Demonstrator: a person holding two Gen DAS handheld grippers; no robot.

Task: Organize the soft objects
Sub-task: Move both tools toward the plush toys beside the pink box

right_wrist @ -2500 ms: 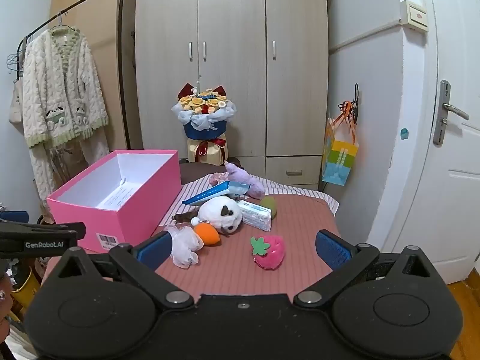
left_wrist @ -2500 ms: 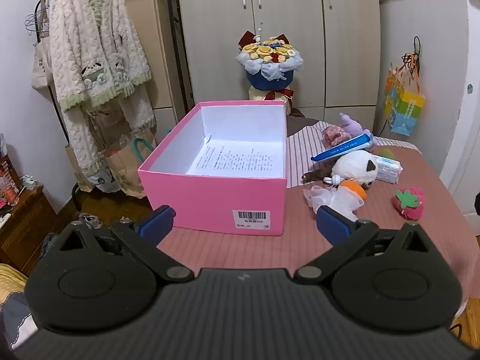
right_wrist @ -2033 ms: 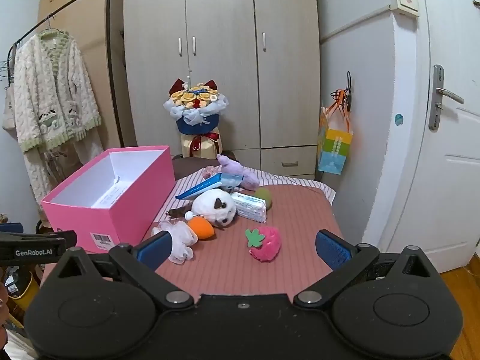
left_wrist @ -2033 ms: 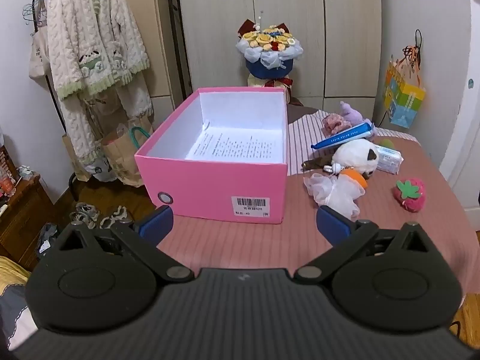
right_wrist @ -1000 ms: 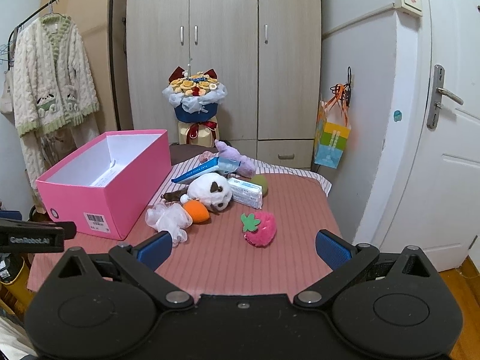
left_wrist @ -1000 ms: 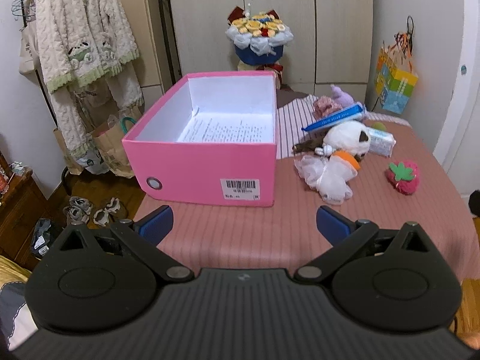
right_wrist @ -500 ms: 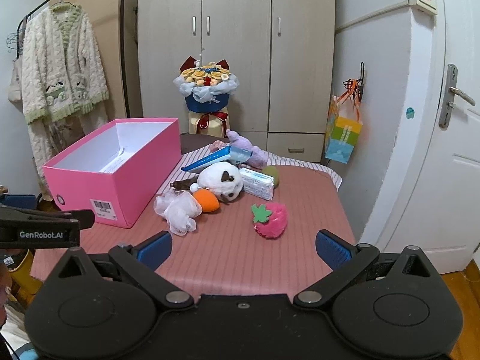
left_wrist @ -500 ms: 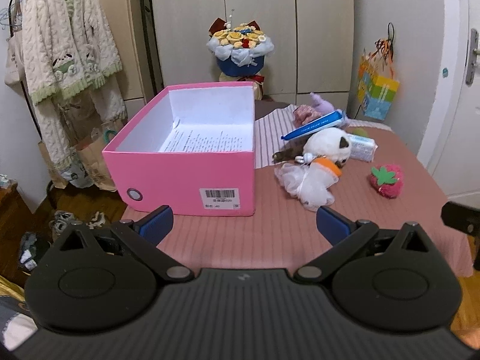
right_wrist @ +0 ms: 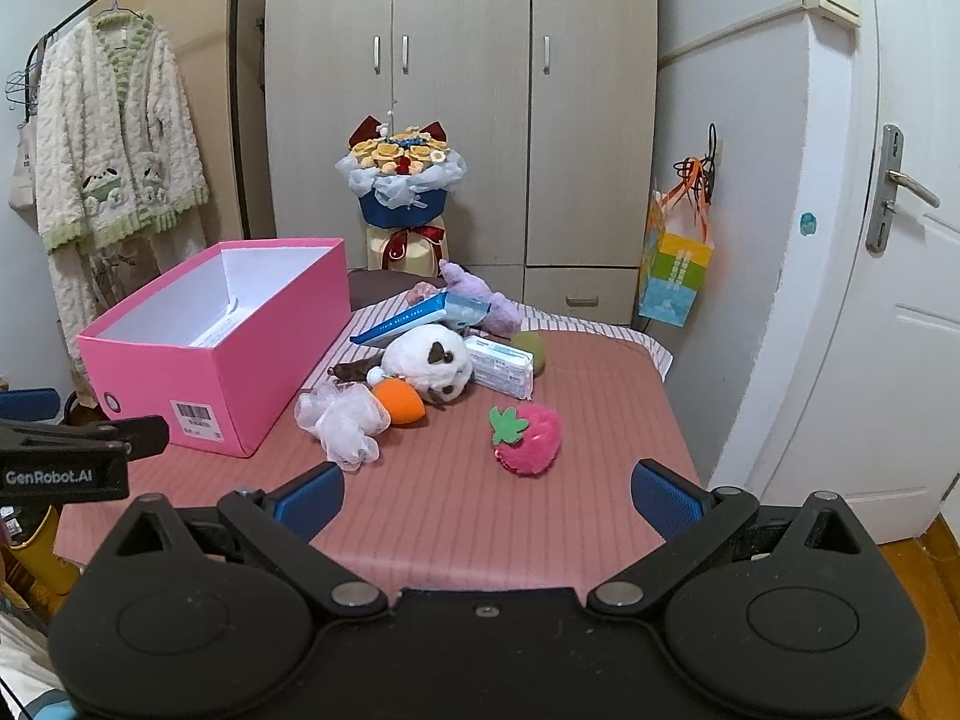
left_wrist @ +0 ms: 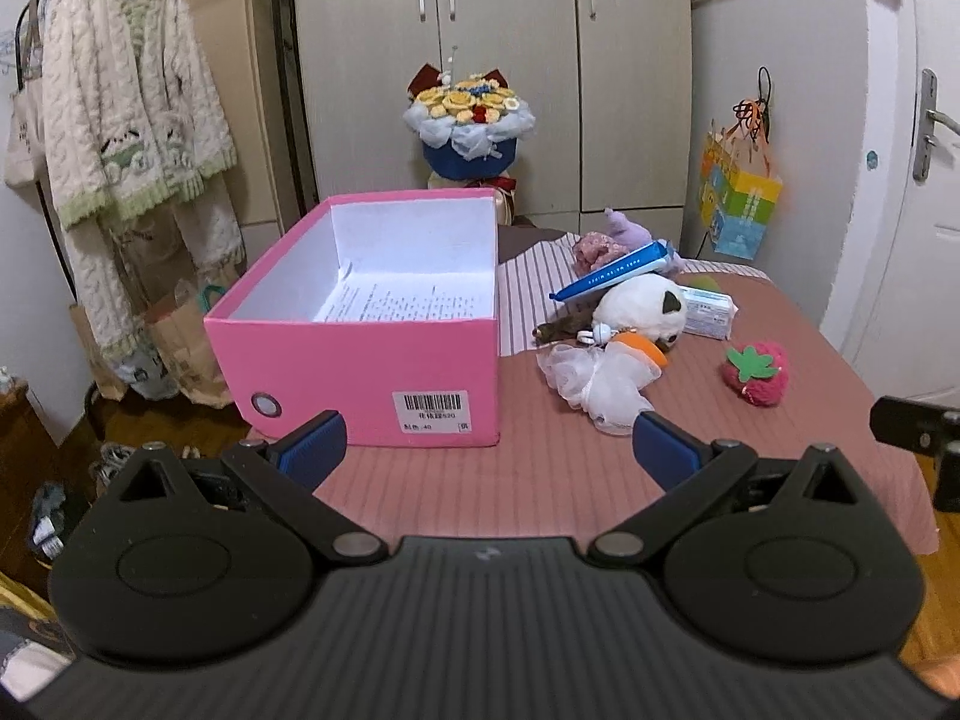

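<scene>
An open pink box (left_wrist: pixel 384 354) (right_wrist: pixel 240 354) stands on the left of the table, with only a printed sheet inside. To its right lie a white mesh puff (left_wrist: pixel 594 384) (right_wrist: pixel 342 420), an orange carrot toy (right_wrist: pixel 399 399), a panda plush (left_wrist: pixel 642 309) (right_wrist: pixel 429 360), a pink strawberry plush (left_wrist: pixel 757 373) (right_wrist: pixel 531 438), a purple plush (right_wrist: pixel 480 294) and a green ball (right_wrist: pixel 531 348). My left gripper (left_wrist: pixel 489 450) is open and empty before the box. My right gripper (right_wrist: pixel 486 495) is open and empty, short of the strawberry.
A blue tube (right_wrist: pixel 399 321) and a tissue pack (right_wrist: pixel 501 366) lie among the toys. A flower bouquet (right_wrist: pixel 405 192) stands behind the table before a wardrobe. A coat rack stands on the left, a door (right_wrist: pixel 900 300) on the right. The table's near edge runs below both grippers.
Both grippers have swung and shifted slightly in front of the table while staying open. The objects on the table have not moved.
</scene>
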